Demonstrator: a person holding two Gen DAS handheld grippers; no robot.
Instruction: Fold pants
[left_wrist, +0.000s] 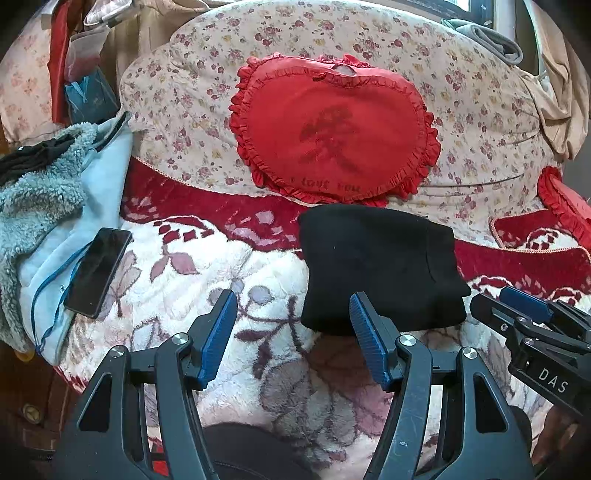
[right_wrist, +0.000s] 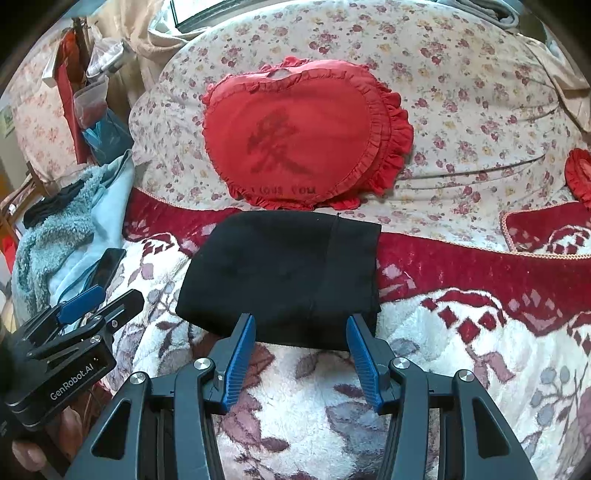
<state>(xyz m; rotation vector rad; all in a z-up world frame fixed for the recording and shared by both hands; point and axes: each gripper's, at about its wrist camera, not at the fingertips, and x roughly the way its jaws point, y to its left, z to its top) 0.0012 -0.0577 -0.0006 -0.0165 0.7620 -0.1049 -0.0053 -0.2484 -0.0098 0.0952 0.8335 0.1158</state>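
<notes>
Presently, at the bed's left edge a black phone (left_wrist: 98, 272) lies on a pale blue fleece garment (left_wrist: 55, 206). The left gripper (left_wrist: 293, 308) hovers over the floral blanket (left_wrist: 184, 266), jaws spread wide and holding nothing. Just beyond its right finger, the black pants (right_wrist: 284, 273) lie folded into a compact rectangle on the blanket, below the red heart-shaped pillow (right_wrist: 295, 136). The right gripper (right_wrist: 301, 325) is likewise wide and empty, its fingertips at the pants' near edge.
</notes>
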